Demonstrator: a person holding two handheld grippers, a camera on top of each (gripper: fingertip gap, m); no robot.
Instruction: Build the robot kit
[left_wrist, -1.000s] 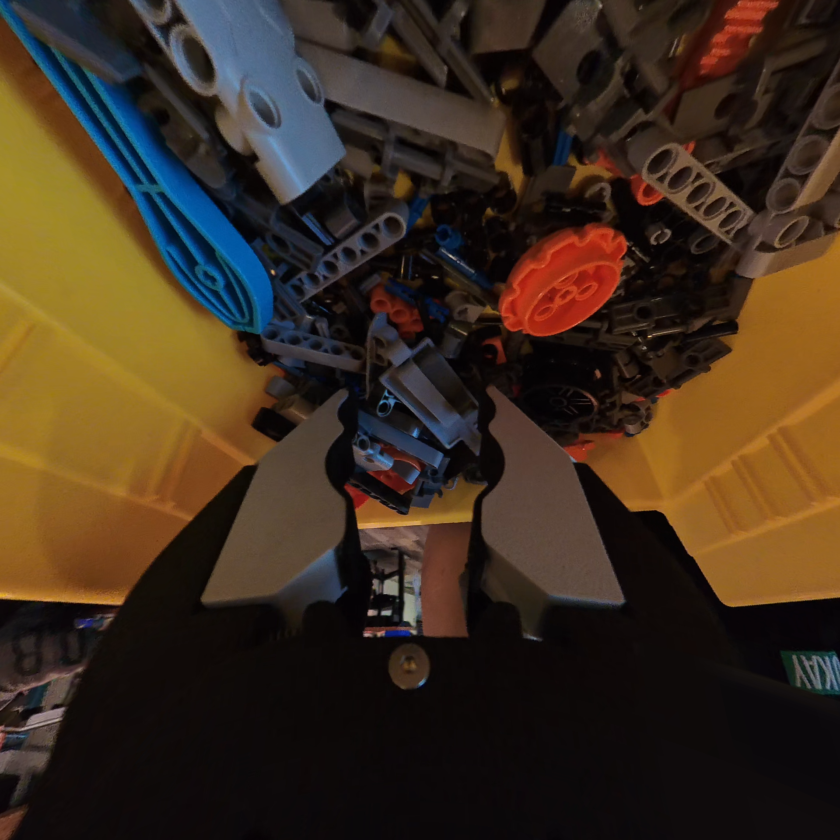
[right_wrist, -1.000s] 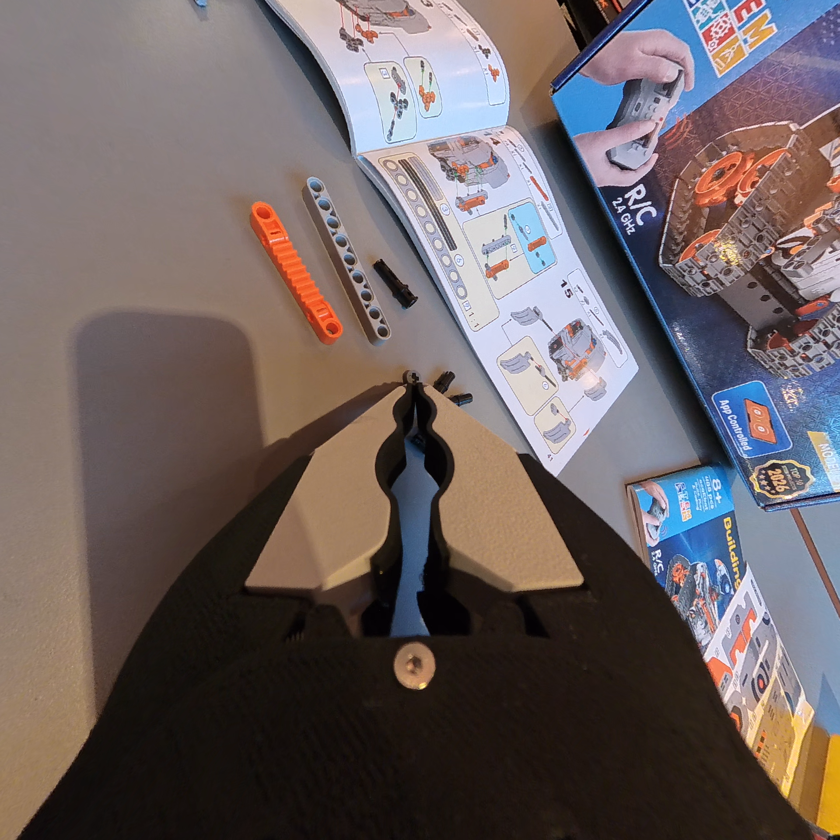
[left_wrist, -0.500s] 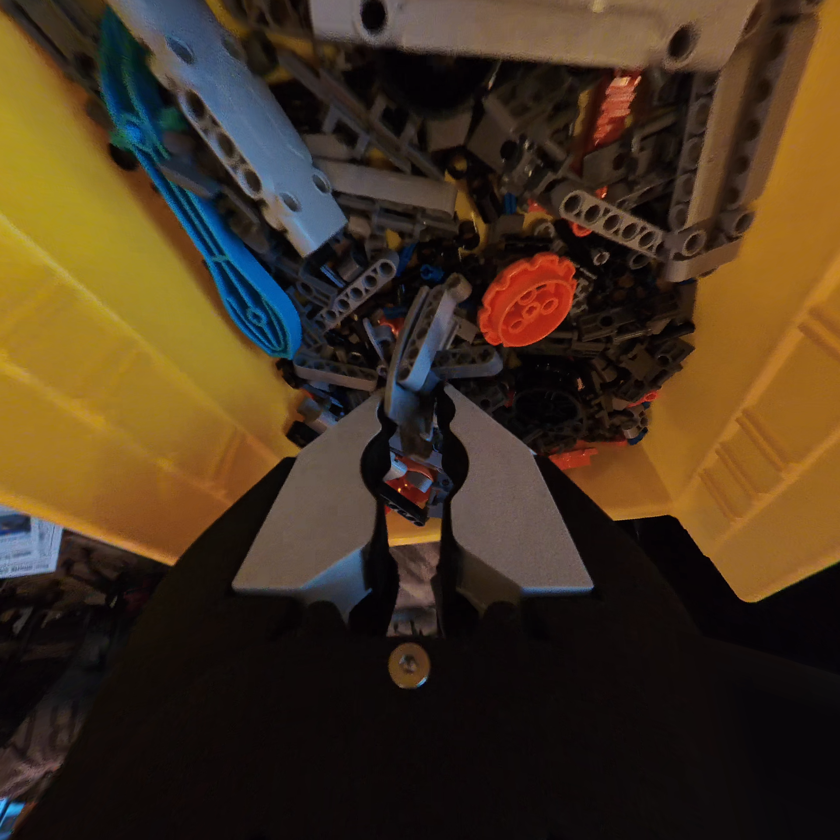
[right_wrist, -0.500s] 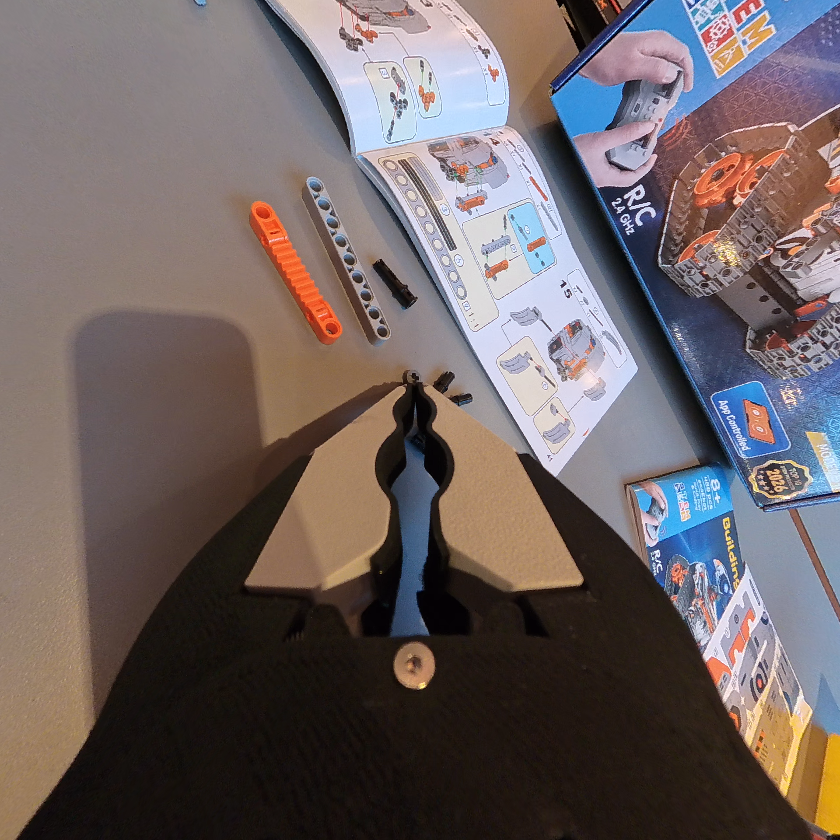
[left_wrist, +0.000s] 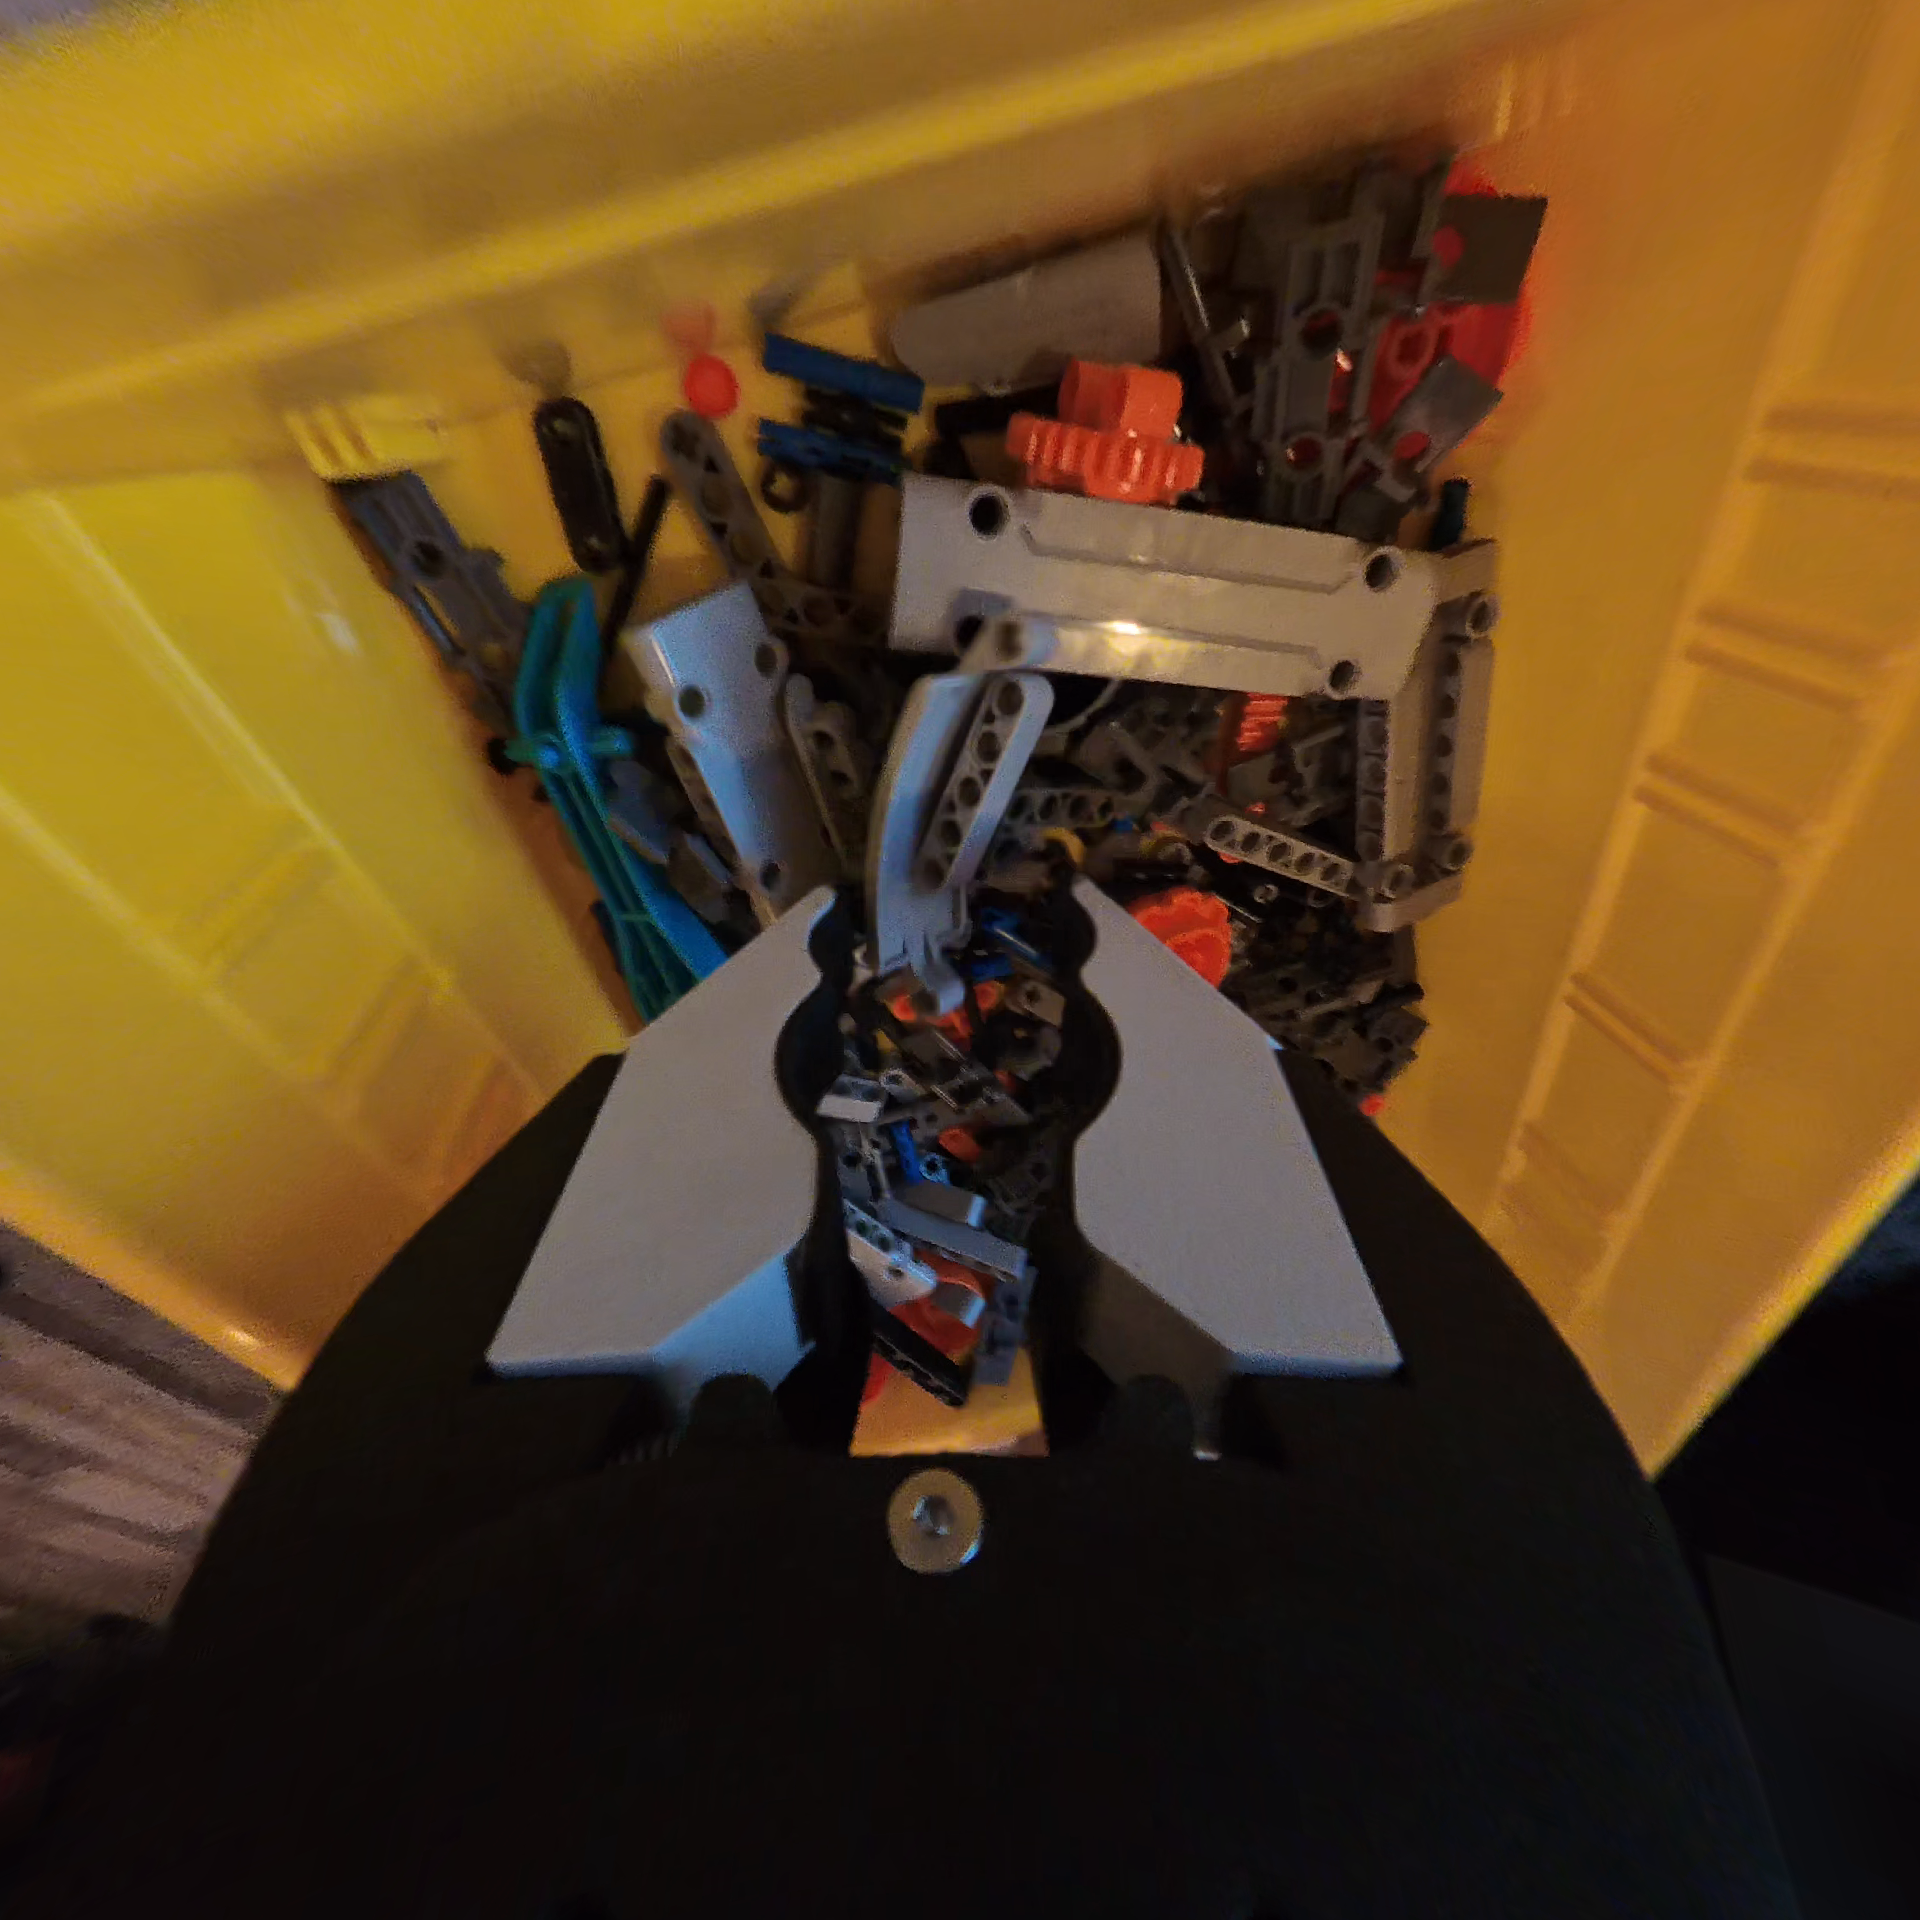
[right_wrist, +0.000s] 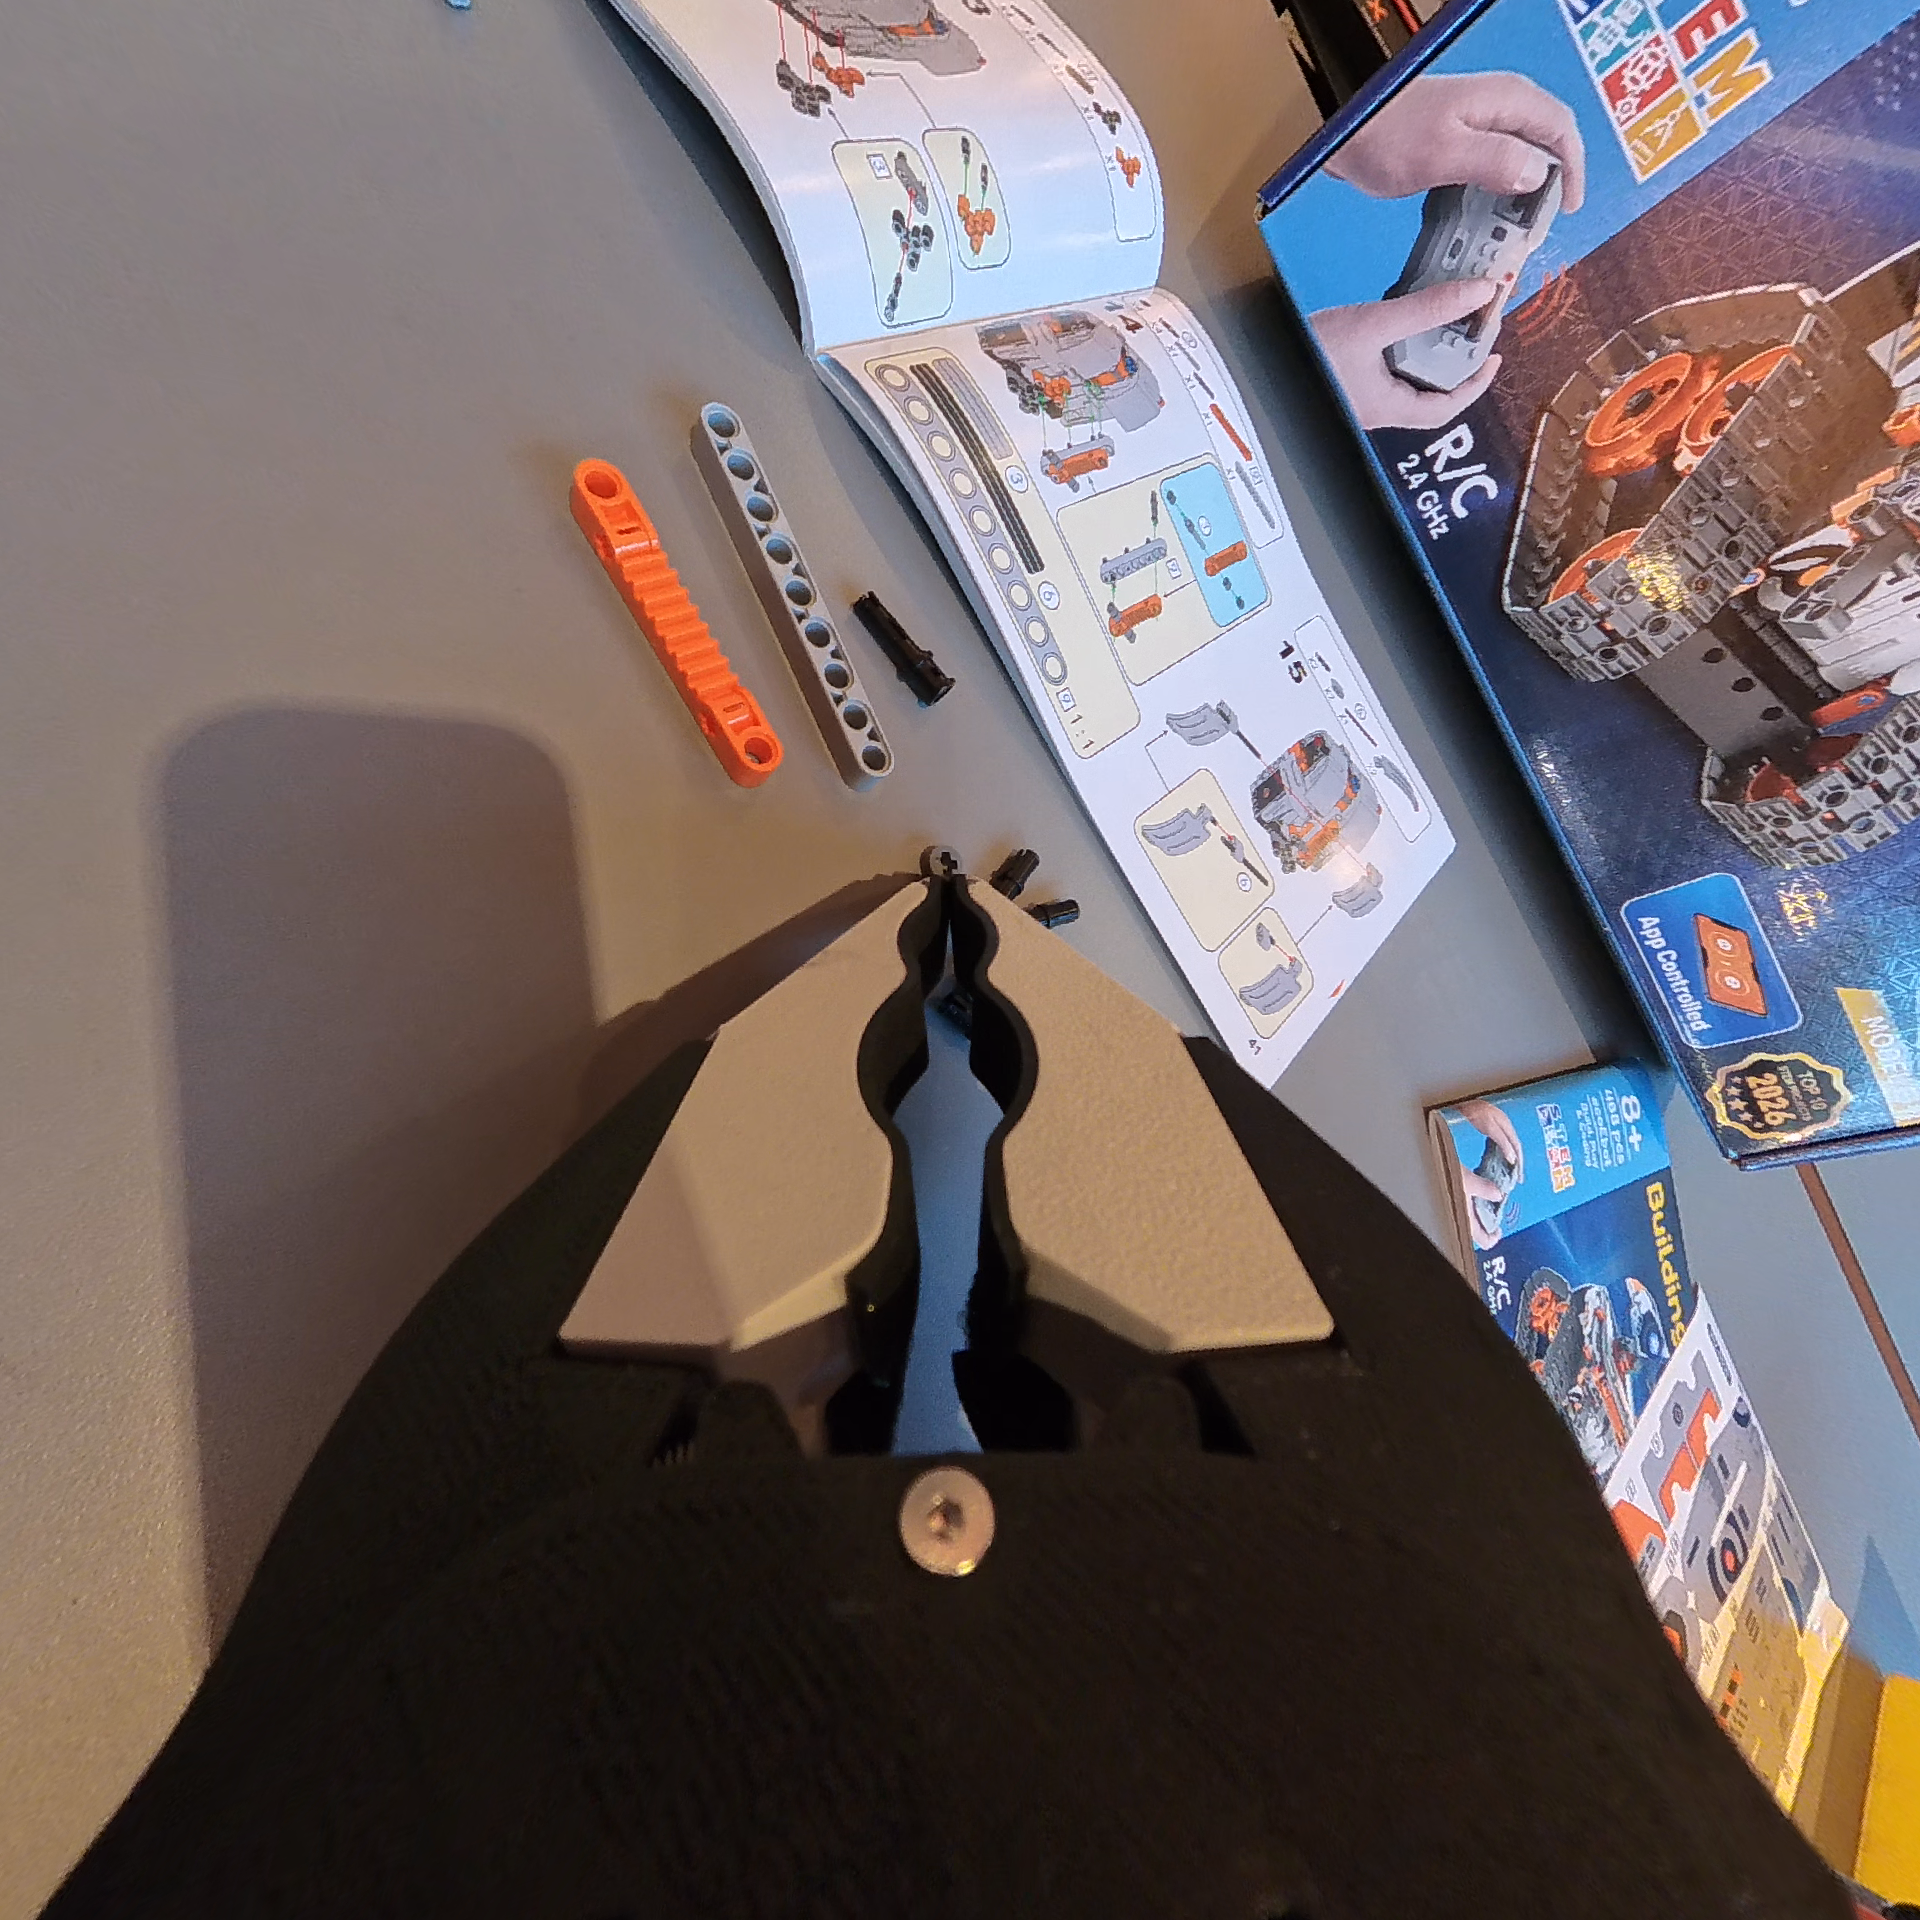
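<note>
Yellow bin (left_wrist: 312, 727) walls fill the left wrist view, which is blurred. A heap of grey, black and orange building parts lies on the bin's floor. The left claw (left_wrist: 951, 914) hangs over the heap with its jaws apart, and loose parts show through the gap. A curved grey panel (left_wrist: 951, 790) stands up from the heap, its lower end just beside the left fingertip. The gap is wider than the panel, so the panel does not look clamped, though the blur hides whether it touches the finger. Beyond it lie a grey frame (left_wrist: 1174, 582), an orange gear (left_wrist: 1101, 447) and, to the left, a teal part (left_wrist: 582, 748).

The right claw (right_wrist: 945, 883) is over the grey worktop (right_wrist: 312, 312), well away from the bin. Its jaws are pinched together on a small black pin (right_wrist: 943, 860) that pokes out at the tips. Two more short pins (right_wrist: 1013, 868) lie just beside it on the right.

Farther ahead, an orange rack (right_wrist: 675, 623), a grey beam (right_wrist: 795, 592) and a long pin (right_wrist: 902, 649) lie side by side, close together but apart. An open booklet (right_wrist: 1091, 520) lies to their right. Past that is a blue box (right_wrist: 1662, 520), with a leaflet (right_wrist: 1558, 1195) nearer the camera.
</note>
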